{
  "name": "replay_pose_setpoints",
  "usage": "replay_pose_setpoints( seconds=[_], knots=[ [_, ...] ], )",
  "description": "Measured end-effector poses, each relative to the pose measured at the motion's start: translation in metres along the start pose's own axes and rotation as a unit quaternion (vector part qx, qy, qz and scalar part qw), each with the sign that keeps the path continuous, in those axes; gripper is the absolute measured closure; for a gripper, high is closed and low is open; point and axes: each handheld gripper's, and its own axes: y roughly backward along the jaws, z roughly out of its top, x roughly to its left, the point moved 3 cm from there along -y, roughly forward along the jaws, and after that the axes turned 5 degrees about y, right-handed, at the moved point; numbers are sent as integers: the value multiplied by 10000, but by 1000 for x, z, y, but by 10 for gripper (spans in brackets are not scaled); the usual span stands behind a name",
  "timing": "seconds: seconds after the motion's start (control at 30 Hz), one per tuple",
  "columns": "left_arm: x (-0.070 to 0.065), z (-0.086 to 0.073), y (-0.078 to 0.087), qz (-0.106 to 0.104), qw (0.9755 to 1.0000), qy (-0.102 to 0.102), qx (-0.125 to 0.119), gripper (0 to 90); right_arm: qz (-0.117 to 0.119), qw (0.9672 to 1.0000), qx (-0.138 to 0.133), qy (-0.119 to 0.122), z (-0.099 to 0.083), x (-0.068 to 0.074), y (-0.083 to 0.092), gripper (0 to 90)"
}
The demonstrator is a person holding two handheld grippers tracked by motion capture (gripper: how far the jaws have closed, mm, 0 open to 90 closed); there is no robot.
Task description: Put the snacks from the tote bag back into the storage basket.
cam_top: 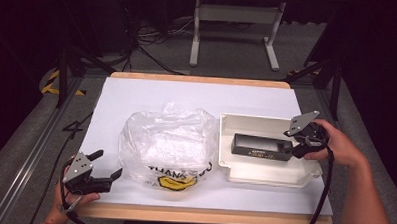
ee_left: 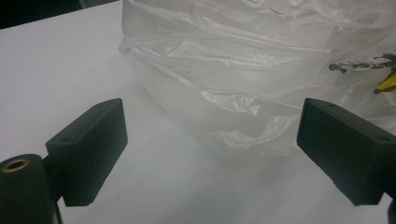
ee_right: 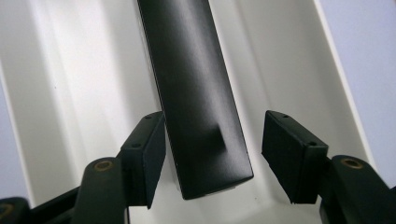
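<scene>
A long black box (cam_top: pixel 260 146) lies in a white plastic tray (cam_top: pixel 256 120) at the right of the table. My right gripper (cam_top: pixel 296 145) is at the box's right end. In the right gripper view the black box (ee_right: pixel 191 70) runs away from me over the tray (ee_right: pixel 84 70), its near end a little off the floor. There my right gripper (ee_right: pixel 212 135) is shut on that end. A crumpled clear plastic bag (cam_top: pixel 165 141) with black and yellow print lies mid-table. My left gripper (cam_top: pixel 109 162) rests at the front left, open, with nothing between its pads, facing the bag (ee_left: pixel 233 70).
White paper (cam_top: pixel 137 95) covers the wooden tabletop. A cable trails from each gripper off the front edge. Behind the table stand the legs of a white frame (cam_top: pixel 234 38), with cables on the floor. Dark stands flank both sides.
</scene>
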Motion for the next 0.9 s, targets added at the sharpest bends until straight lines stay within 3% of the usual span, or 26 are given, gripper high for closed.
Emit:
replay_pose_setpoints(
  seconds=[0.17, 0.23, 0.27, 0.37, 0.4, 0.67, 0.9],
  knots=[
    [0, 0, 0, -11, 10000, -12, -6, 96, -354, 9986, -324, -204, 4, 4, 7, 382],
    [0, 0, 0, -8, 10000, -4, -13, 95, -394, 9984, -346, -225, 4, 5, 8, 379],
    [0, 0, 0, -6, 10000, -7, -12, 96, -552, 9971, -402, -334, 4, 5, 10, 365],
    [0, 0, 0, -4, 10000, 0, -16, 96, -646, 9956, -512, -438, 4, 7, 13, 356],
    [0, 0, 0, -7, 10000, 3, -15, 96, -794, 9935, -592, -569, 4, 8, 15, 342],
    [-1, 0, 0, -20, 10000, -8, 14, 96, -1206, 9832, -1001, -938, 4, 19, 24, 317],
    [-1, 0, -1, -23, 10000, -9, 14, 96, -1355, 9784, -1159, -1045, 5, 31, 29, 305]
  ],
)
